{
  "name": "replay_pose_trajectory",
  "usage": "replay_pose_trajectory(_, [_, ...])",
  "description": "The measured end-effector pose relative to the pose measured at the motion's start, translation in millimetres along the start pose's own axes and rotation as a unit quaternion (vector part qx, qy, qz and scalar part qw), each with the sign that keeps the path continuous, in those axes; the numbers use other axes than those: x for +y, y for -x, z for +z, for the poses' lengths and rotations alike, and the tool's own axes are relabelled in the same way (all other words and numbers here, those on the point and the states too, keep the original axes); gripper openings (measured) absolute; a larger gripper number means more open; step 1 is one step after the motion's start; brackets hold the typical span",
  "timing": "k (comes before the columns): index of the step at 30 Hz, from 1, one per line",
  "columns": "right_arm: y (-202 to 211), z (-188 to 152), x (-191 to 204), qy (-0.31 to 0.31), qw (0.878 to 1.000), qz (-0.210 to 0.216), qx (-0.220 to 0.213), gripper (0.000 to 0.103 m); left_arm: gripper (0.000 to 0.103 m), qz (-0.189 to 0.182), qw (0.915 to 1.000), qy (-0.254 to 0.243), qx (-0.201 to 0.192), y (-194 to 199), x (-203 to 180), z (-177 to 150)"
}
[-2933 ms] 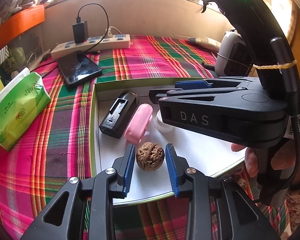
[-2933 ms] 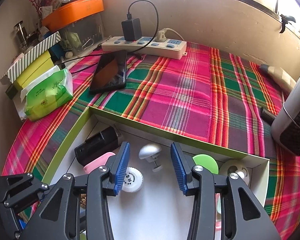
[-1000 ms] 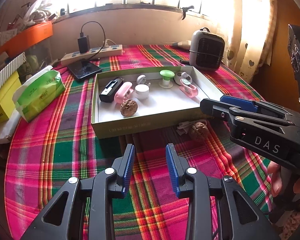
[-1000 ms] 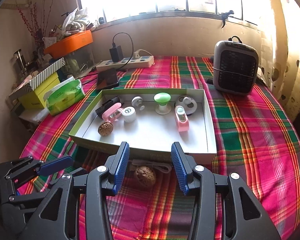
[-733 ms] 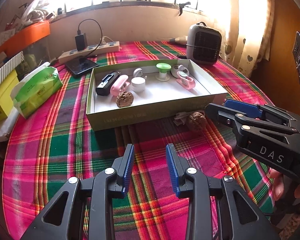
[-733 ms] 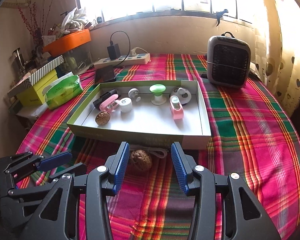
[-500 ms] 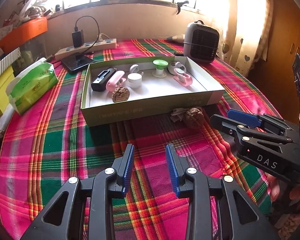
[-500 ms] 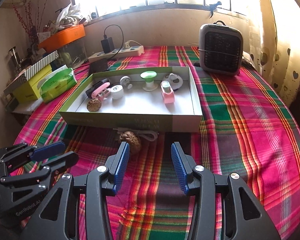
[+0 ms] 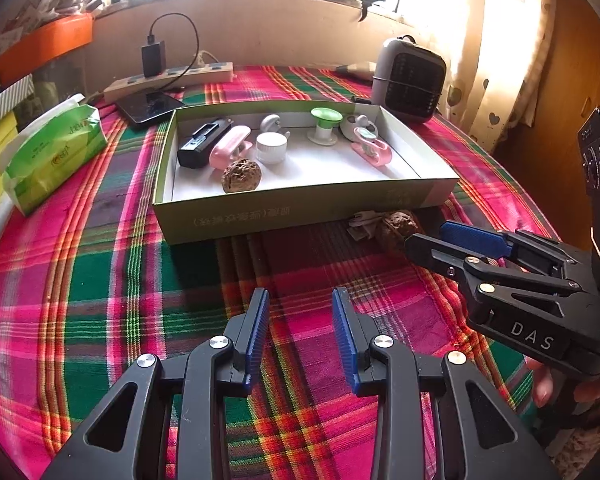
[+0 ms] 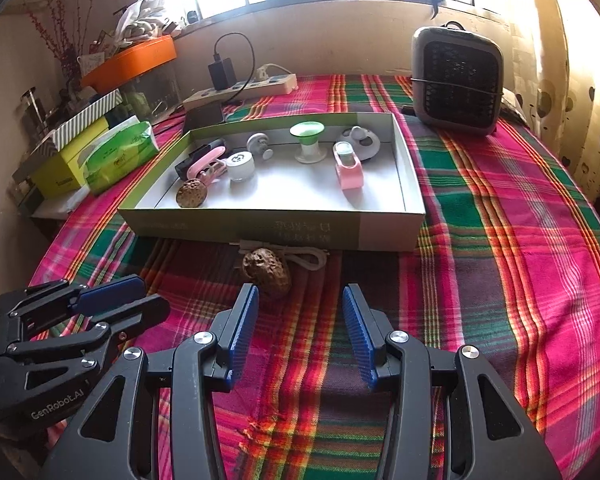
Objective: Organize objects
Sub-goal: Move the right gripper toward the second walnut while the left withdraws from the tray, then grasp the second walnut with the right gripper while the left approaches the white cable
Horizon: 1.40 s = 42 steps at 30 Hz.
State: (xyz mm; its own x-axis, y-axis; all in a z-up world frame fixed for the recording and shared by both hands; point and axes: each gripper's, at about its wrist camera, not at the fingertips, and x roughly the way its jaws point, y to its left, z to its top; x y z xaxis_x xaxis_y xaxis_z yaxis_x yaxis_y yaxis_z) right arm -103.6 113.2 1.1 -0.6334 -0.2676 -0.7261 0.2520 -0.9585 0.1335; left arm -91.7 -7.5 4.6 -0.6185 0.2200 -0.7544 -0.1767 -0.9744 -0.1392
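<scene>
A round worktop (image 10: pixel 500 240) covered in a pink, green and red plaid cloth stands under a bright window, with a heart-print curtain (image 9: pixel 500 60) at the right side. A shallow green-sided box (image 10: pixel 260 228) with a white floor lies near the middle. Behind the box are a white power strip (image 10: pixel 240 88) with a black charger plugged in, a dark phone (image 9: pixel 150 106), and a small grey heater (image 10: pixel 456 84) off its far right corner. Left of the box lie a green tissue pack (image 10: pixel 120 156) and yellow cartons.

Inside the box, one walnut (image 10: pixel 191 194) sits near the front left, by a black device, a pink case, a white jar, a green-topped stand and a pink clip. A second walnut (image 10: pixel 266 268) lies on the cloth just in front of the box's front wall, beside a white cord (image 10: pixel 308 258).

The right gripper (image 10: pixel 298 320) has open jaws with nothing between them; the loose walnut lies just ahead of its left finger. The left gripper (image 9: pixel 300 324) also has open, empty jaws over bare cloth, well in front of the box.

Compared with a second ago, both views have drawn back slightly from the box, and the right gripper has sunk closer to the loose walnut.
</scene>
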Motion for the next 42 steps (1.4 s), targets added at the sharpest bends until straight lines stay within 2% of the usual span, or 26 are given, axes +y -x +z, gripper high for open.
replay_pose_trajectory(5, [-10,4,7,0.011,1.0,0.013,0.012,0.046,0.031,-0.005,1.0,0.001,0.002,-3,2,0])
replay_pose_trajectory(9, [-14,7,11,0.018,1.0,0.014,0.016,0.051,0.031,-0.007,1.0,0.002,0.002,-4,3,1])
replay_pose_trajectory(18, [-19,9,14,0.026,0.999,0.002,0.023,0.051,0.031,-0.006,1.0,-0.001,0.003,-5,3,3])
replay_pose_trajectory(24, [-19,10,11,0.021,1.0,0.007,0.02,0.032,0.031,-0.009,0.9999,-0.007,0.006,-9,1,6])
replay_pose_trajectory(29, [-15,9,8,0.019,1.0,0.001,0.015,0.032,0.031,-0.017,0.9997,-0.016,0.008,-11,-4,11])
replay_pose_trajectory(42, [4,1,-33,-0.014,0.999,-0.034,0.004,0.032,0.031,-0.073,0.9959,-0.053,0.002,-26,-29,30])
